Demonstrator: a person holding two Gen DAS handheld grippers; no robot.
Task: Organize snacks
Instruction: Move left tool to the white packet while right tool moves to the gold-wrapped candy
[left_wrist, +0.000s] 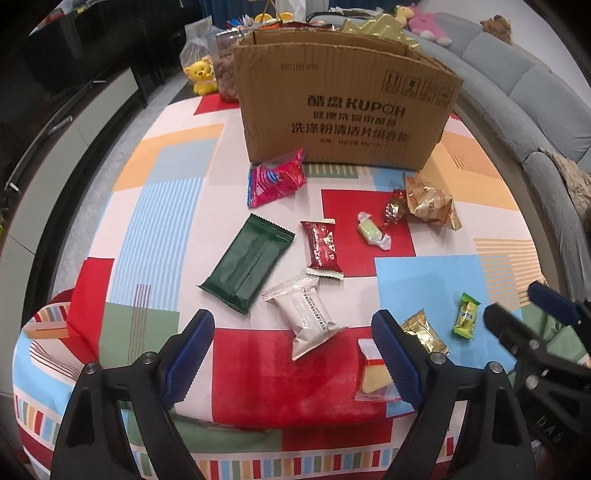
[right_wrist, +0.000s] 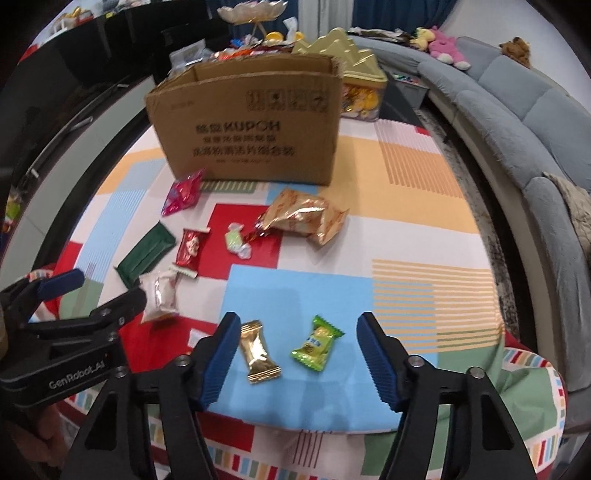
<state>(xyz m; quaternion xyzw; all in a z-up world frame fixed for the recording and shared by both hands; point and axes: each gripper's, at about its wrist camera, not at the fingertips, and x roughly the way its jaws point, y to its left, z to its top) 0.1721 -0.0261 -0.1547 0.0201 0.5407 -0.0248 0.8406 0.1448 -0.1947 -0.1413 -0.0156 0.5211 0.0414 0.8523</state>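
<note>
Loose snack packets lie on a patchwork tablecloth (left_wrist: 166, 206) in front of an open cardboard box (left_wrist: 343, 110). My left gripper (left_wrist: 295, 354) is open and low over the cloth, with a white packet (left_wrist: 303, 317) between its fingers, untouched. A dark green packet (left_wrist: 247, 262) and a red packet (left_wrist: 321, 247) lie just beyond. A yellow wafer packet (left_wrist: 373, 373) is half hidden by its right finger. My right gripper (right_wrist: 299, 354) is open around a small gold packet (right_wrist: 258, 350) and a light green packet (right_wrist: 317, 343), its pads clear of both.
A pink packet (left_wrist: 277, 177) lies against the box; a big gold bag (left_wrist: 430, 201) and two wrapped candies (left_wrist: 371, 230) lie to its right. A yellow bear toy (left_wrist: 201, 75), a nut jar and a gold tin (right_wrist: 358, 74) stand behind. A grey sofa (right_wrist: 517, 110) curves along the right.
</note>
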